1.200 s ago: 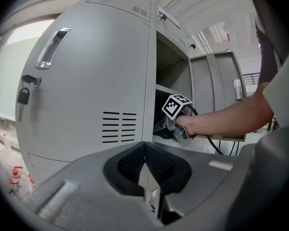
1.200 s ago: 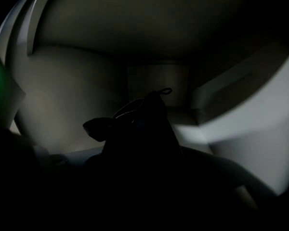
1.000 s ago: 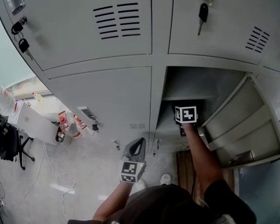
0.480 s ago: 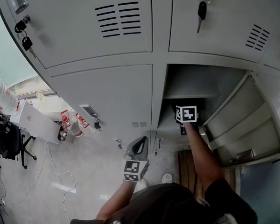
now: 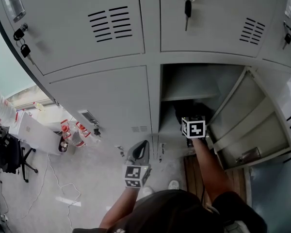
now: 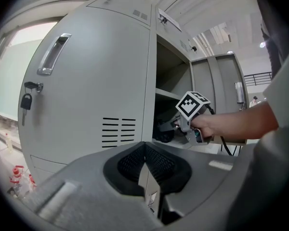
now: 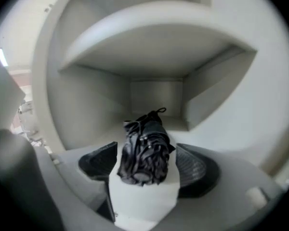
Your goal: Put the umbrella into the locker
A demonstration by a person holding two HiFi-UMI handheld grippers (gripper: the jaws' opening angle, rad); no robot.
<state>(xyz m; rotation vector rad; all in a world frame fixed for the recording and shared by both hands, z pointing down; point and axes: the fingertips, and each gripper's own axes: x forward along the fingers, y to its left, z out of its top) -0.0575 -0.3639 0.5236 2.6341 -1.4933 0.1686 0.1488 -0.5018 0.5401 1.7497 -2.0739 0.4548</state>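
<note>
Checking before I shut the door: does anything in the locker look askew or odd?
Nothing stands out. The folded umbrella lies on the locker floor between the right tool's jaws, which have just been opening and do not press it.

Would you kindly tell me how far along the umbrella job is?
Done: the folded umbrella lies inside the open locker. In hand: the right tongs have just been opening, pads off the umbrella between them. Left: draw the right tongs out; the left tongs hang shut outside, and the door stands open.
</note>
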